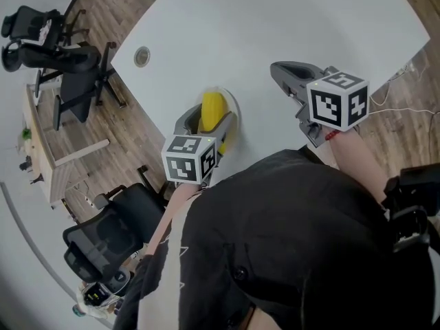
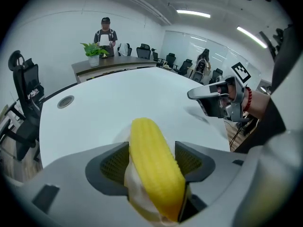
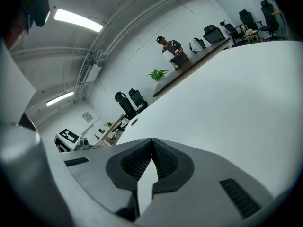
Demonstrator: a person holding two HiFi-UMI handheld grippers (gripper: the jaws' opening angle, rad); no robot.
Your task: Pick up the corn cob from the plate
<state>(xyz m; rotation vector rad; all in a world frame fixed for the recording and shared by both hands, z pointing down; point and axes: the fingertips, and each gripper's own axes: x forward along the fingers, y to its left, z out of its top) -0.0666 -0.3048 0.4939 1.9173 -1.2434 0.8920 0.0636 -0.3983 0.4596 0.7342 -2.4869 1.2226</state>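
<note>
The left gripper [image 1: 208, 121] straddles the corn cob [image 2: 154, 164] on the plate [image 1: 234, 102], jaws spread and not yet clamped, so gripping and lifting remain, while the right gripper [image 3: 152, 144] waits closed and empty

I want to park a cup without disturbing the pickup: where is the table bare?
Bare: the far half of the white table, from the round grommet across to the right edge, and the strip between the plate and the right hand-held gripper. Crowded: the near edge, where the left hand-held gripper straddles the corn cob.
</note>
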